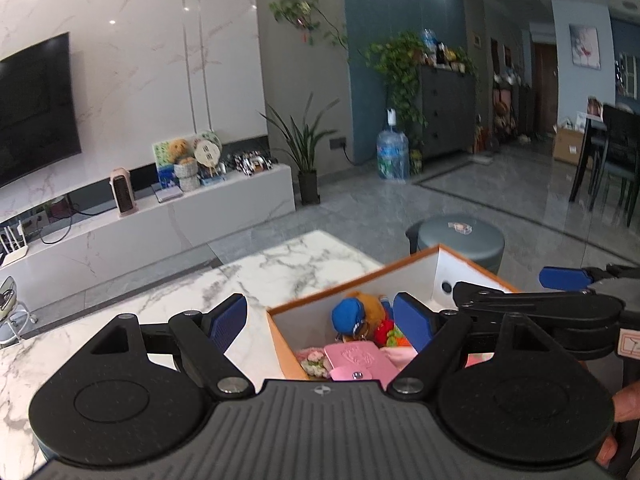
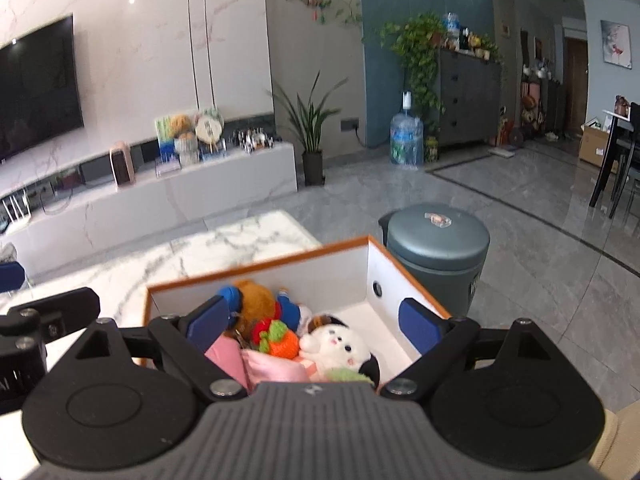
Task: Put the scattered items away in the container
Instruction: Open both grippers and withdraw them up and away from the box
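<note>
An orange-rimmed white box (image 1: 360,282) (image 2: 256,266) stands on the marble table (image 1: 248,276) (image 2: 180,260). Inside lie a brown plush with a blue cap (image 1: 362,312) (image 2: 254,300), a red and green knitted toy (image 2: 278,338), a white plush (image 2: 340,346) and a pink wallet (image 1: 360,360). My left gripper (image 1: 320,320) is open and empty, above the box's near left corner. My right gripper (image 2: 316,324) is open and empty, above the box's contents. The right gripper also shows in the left wrist view (image 1: 500,284).
A grey round stool (image 1: 460,240) (image 2: 436,240) with a small item on top stands just beyond the box, off the table's far edge. A TV console (image 1: 160,220), potted plants (image 2: 312,136) and a water jug (image 2: 406,140) stand farther back.
</note>
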{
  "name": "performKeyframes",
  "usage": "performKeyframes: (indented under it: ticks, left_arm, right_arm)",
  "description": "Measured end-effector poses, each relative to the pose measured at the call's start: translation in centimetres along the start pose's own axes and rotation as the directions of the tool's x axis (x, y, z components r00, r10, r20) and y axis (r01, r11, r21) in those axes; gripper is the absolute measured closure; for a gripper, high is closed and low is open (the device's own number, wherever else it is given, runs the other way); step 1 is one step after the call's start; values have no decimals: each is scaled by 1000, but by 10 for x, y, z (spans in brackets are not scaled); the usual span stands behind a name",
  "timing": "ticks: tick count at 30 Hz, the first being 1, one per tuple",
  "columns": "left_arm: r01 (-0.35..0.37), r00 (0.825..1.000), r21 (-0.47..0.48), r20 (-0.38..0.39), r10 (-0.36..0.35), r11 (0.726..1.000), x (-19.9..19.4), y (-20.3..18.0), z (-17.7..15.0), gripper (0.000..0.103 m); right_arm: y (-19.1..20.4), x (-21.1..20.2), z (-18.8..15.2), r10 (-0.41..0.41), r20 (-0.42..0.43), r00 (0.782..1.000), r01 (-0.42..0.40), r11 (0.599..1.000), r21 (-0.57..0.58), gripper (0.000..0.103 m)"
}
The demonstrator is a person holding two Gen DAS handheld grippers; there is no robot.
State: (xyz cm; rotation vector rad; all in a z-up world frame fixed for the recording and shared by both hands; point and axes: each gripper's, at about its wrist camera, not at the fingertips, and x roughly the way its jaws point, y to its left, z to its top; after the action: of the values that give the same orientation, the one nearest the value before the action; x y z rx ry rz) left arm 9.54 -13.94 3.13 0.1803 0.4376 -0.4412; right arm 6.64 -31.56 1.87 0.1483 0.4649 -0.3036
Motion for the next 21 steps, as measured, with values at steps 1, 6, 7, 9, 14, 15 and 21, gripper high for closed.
performKeyframes:
  ticks: [1, 6, 7, 9, 14, 15, 21]
  left_arm:
    - [-2, 1000, -9, 12, 2, 1000, -5, 1, 1, 8]
    - [-17, 998, -49, 62, 20, 999, -25, 6, 1, 8]
    - [-19, 997, -56, 71, 23, 998, -28, 6, 0, 8]
    - [-18, 996, -64, 89, 23, 998, -34, 6, -3, 8]
    - [-9, 993, -46, 113, 14, 999, -45, 2, -12, 5]
    - [-11, 993, -40, 114, 15, 999, -46, 1, -14, 4]
    - [-13, 997, -67, 78, 18, 998, -47, 4, -28, 4]
  right_arm:
    - [0, -6, 1, 0, 18, 1000, 0, 1000, 4, 9]
    - [-2, -36, 2, -7, 96, 995, 5, 1000, 25, 8]
    - [-2, -42, 2, -7, 105, 994, 4, 1000, 29, 8]
    - [-3, -52, 0, -9, 113, 994, 5, 999, 34, 8]
    - [-5, -70, -9, -19, 111, 994, 14, 999, 46, 6]
    - [-6, -73, -12, -21, 105, 994, 16, 999, 48, 6]
    - [-3, -82, -29, -30, 59, 998, 27, 998, 50, 5]
